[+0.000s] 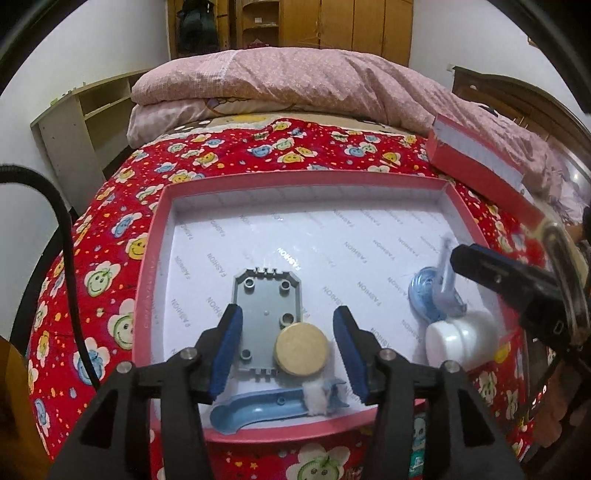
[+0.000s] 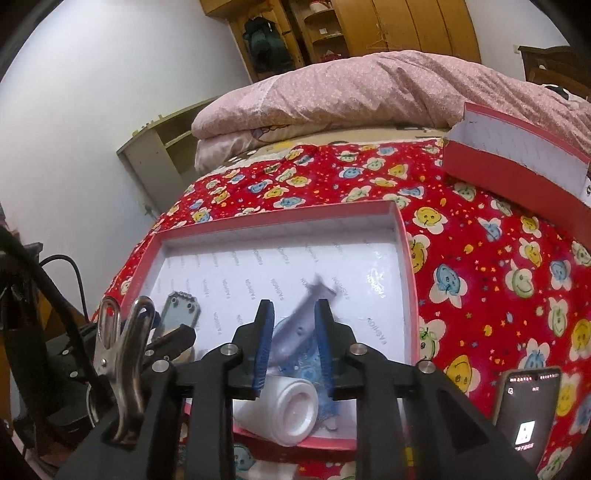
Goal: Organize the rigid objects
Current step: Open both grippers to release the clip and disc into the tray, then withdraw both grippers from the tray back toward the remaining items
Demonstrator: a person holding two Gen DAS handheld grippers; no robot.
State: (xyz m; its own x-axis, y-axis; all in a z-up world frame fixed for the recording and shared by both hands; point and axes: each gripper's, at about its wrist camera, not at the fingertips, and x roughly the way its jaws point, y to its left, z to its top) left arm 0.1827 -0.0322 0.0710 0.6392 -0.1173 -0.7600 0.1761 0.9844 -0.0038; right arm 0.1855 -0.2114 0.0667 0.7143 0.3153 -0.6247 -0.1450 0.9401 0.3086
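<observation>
In front of you lies a bed (image 1: 229, 155) covered by a red blanket (image 2: 480, 258) printed with smiling cartoon flowers. A folded pink quilt (image 1: 295, 81) is piled at its far end. Behind it stand a wooden wardrobe (image 1: 354, 26) and, to the left against the white wall, a pale open shelf unit (image 1: 74, 122). A phone (image 2: 526, 410) with a lit screen rests on the blanket at your near right.

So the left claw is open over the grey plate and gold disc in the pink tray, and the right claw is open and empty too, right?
Not quite. The right claw isn't empty: in the right wrist view it's shut on a pale blue piece. The rest holds: the left claw is open over the grey plate and gold disc in the pink tray.
</observation>
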